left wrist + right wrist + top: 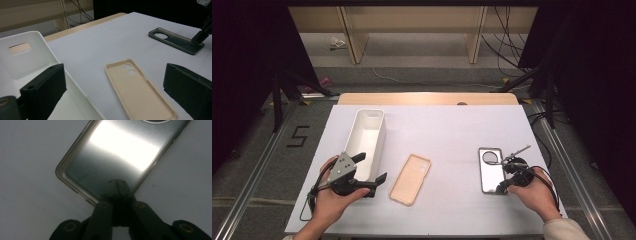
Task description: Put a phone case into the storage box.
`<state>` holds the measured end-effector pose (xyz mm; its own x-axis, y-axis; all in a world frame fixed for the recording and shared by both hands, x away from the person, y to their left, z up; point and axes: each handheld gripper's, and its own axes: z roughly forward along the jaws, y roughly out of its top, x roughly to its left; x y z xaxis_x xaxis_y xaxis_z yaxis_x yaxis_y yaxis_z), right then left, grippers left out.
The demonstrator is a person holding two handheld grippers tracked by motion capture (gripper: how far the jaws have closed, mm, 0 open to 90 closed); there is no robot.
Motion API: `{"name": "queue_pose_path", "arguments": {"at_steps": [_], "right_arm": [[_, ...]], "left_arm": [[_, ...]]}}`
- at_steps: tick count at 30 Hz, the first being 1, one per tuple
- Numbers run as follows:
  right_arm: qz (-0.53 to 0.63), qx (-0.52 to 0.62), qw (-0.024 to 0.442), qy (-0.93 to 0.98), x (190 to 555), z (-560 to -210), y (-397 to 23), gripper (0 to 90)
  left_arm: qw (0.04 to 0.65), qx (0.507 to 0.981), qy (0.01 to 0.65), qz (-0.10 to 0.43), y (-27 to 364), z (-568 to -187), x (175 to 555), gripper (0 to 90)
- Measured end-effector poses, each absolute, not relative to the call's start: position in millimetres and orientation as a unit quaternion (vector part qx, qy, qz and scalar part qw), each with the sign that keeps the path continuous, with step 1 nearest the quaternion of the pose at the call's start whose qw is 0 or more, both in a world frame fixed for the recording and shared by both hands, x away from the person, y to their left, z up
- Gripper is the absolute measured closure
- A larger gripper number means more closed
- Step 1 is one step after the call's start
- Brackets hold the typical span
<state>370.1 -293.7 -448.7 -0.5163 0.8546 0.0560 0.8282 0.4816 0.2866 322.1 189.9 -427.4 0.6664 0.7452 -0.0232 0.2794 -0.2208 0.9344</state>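
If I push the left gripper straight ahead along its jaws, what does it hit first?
Probably the beige phone case, lying flat between the open jaws of the left gripper just ahead. The white bin sits off to one side; depth is uncertain.

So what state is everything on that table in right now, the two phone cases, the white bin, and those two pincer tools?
Dark clear case: flat on the table, inside up, near edge pinched.
Beige case: flat, inside up, untouched.
White bin: upright, empty as far as visible.
Left gripper: jaws open, one over the bin, holding nothing.
Right gripper: jaws shut on the dark clear case's edge.
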Motion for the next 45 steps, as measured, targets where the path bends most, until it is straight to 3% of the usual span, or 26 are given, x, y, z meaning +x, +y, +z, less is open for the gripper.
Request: {"name": "queue_pose_path", "arguments": {"at_steps": [8,11,13,14,15,16,18,27,32,45], "right_arm": [[0.139,0.496,0.045,0.856,371,-449,-296,90.0],[0.142,0.497,0.047,0.855,370,-447,-294,80.0],[0.143,0.501,0.066,0.851,370,-443,-292,72.7],[0.151,0.511,0.081,0.842,373,-438,-292,63.8],[0.151,0.511,0.081,0.842,373,-438,-292,63.8],[0.150,0.526,0.095,0.831,377,-434,-294,56.4],[0.147,0.549,0.102,0.817,381,-433,-299,51.0],[0.127,0.588,0.073,0.796,397,-437,-304,42.3],[0.112,0.604,0.078,0.785,405,-435,-300,43.6],[0.058,0.627,0.057,0.775,422,-438,-291,59.5]], "left_arm": [[0.522,0.749,0.342,0.223,190,-427,322,4.2],[0.522,0.749,0.342,0.222,190,-428,322,4.2],[0.522,0.750,0.341,0.222,190,-428,323,4.2],[0.522,0.750,0.341,0.222,190,-428,323,4.2],[0.522,0.750,0.341,0.222,190,-428,323,4.2],[0.522,0.750,0.341,0.223,190,-428,322,4.2],[0.522,0.750,0.340,0.222,189,-428,322,4.2],[0.521,0.751,0.339,0.222,189,-428,323,4.4],[0.522,0.750,0.341,0.222,189,-428,323,4.4],[0.523,0.751,0.338,0.221,189,-428,323,4.5]]}}
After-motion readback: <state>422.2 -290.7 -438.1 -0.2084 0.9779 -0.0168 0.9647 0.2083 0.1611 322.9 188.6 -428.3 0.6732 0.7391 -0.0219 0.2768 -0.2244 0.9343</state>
